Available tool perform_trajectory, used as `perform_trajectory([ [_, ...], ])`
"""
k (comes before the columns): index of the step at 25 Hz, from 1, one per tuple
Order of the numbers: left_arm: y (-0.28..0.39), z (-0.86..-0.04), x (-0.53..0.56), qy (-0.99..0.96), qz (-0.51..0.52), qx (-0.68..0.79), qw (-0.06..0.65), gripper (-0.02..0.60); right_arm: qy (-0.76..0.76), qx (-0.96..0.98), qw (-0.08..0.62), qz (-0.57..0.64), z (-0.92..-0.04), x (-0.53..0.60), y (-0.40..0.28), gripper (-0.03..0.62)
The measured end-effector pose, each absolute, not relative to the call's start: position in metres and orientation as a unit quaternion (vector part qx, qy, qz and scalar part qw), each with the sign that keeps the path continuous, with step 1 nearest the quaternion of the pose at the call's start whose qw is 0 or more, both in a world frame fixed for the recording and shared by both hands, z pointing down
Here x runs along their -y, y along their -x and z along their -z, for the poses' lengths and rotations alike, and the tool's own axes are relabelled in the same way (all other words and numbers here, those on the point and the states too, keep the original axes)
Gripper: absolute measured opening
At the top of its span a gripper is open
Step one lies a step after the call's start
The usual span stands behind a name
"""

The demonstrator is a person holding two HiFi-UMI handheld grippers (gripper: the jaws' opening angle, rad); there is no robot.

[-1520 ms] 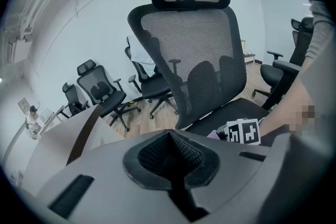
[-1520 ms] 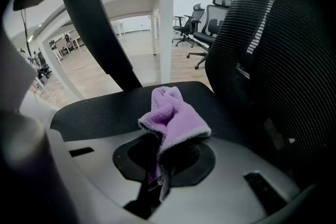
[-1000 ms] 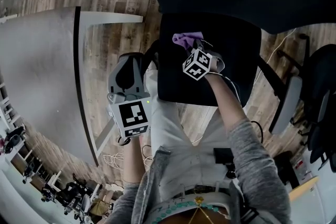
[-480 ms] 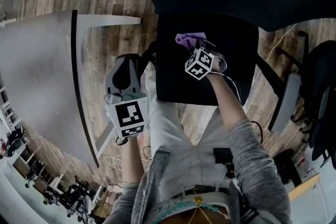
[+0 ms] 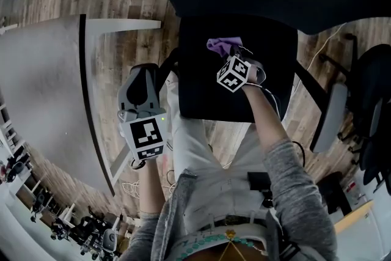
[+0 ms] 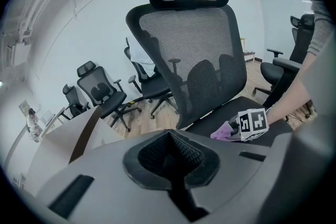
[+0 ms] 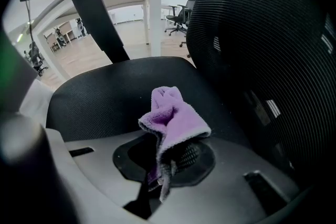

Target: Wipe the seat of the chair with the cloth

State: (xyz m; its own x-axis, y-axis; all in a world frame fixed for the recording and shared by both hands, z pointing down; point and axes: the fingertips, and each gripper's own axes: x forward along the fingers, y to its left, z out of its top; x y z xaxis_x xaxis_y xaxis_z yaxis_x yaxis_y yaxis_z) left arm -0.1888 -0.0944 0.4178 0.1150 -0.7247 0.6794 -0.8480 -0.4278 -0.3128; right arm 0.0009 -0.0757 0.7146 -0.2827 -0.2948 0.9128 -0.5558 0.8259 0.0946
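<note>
One purple cloth [image 7: 173, 115], bunched, sticks forward out of the right gripper [image 7: 163, 165] toward the backrest [image 7: 273, 34], fingers clamped on it over the chair seat [image 5: 269, 70]. The left gripper [image 6: 176, 165] hangs beside the seat, fingers together.

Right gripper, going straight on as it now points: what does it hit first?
Most likely the chair seat: the right gripper, shut on the purple cloth, angles down toward it, so the cloth would touch first. Depth is hard to judge.
</note>
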Motion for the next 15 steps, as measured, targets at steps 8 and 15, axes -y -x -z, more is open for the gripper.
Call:
perform_trajectory([
  [8,0.189,-0.417,0.094,-0.738,-0.411,0.531,0.069,0.002,-0.273,0.78,0.549,-0.127,-0.717,0.072,-0.025,0.048],
  [15,0.189,-0.417,0.094,-0.737,-0.412,0.532,0.067,0.002,-0.277,0.776,0.552,-0.127,-0.717,0.07,-0.039,0.048],
])
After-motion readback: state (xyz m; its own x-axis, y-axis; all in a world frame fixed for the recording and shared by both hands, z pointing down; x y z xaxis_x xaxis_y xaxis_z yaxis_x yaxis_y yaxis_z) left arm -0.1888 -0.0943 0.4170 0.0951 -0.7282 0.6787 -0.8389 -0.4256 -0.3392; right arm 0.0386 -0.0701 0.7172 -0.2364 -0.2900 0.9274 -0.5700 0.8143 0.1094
